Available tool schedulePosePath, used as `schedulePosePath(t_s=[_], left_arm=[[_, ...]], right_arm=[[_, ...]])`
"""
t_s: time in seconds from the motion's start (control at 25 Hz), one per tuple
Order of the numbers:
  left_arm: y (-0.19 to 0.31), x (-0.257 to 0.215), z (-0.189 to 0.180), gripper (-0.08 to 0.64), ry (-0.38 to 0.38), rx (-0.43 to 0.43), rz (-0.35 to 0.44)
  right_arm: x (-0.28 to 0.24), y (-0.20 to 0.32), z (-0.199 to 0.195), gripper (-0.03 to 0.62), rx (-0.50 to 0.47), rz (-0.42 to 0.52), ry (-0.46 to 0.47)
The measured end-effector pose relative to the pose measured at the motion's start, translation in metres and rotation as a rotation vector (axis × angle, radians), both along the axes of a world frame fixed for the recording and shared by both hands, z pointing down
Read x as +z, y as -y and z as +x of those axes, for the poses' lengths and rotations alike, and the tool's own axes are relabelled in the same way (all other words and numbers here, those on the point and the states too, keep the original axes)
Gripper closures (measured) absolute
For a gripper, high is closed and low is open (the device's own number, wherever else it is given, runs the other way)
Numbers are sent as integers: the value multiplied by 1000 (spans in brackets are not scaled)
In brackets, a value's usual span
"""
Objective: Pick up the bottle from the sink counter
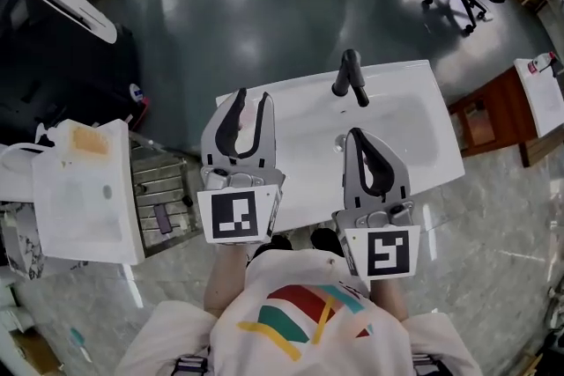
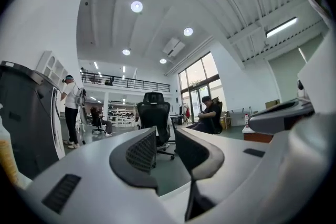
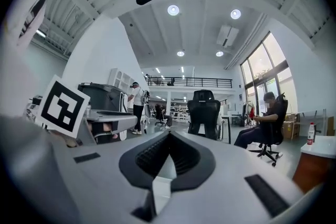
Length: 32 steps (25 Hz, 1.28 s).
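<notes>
Head view, left tongs [image 1: 252, 98] slightly apart, empty, right tongs [image 1: 355, 134] together, over sink [image 1: 401, 114].

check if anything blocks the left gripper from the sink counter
Nothing visible does: the left gripper hangs right over the left end of the counter with open, empty fingers. The faucet stands off to its right. No bottle shows clearly there.

The sink counter [image 1: 300, 180] is white, its faucet [image 1: 351, 77] black. The left gripper [image 1: 251, 99] and right gripper [image 1: 357, 136] are grey with black pads [image 2: 142, 152] and black-and-white square markers [image 1: 234, 216]. The floor [image 1: 220, 4] is dark grey.
</notes>
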State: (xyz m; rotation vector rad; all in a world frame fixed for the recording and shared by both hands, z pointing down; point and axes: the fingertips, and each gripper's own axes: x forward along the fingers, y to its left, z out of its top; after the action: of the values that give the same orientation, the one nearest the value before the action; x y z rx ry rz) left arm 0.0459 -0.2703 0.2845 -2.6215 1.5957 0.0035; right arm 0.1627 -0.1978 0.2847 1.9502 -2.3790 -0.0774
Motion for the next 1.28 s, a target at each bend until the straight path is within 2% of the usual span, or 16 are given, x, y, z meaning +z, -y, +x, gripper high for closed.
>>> schedulePosePath(t_s=[0.08,0.2,0.52,0.92,1.28], left_arm=[[16,20,-7,443,37,-25,-42],[36,51,-17,337,45,-52,-125],[72,145,-50,212,52,-127,-304],[102,235,-71,172,64,-174,-457],[111,284,-64,153,101,-148,-566]], right_arm=[[8,7,-3,581,-21,-25,-13],[18,15,-9,581,-54,-57,-9],[63,27,-22,580,-120,-152,-39],[114,35,-52,580,-193,-258,-61],[136,34,-57,581,-199,-316,-63]])
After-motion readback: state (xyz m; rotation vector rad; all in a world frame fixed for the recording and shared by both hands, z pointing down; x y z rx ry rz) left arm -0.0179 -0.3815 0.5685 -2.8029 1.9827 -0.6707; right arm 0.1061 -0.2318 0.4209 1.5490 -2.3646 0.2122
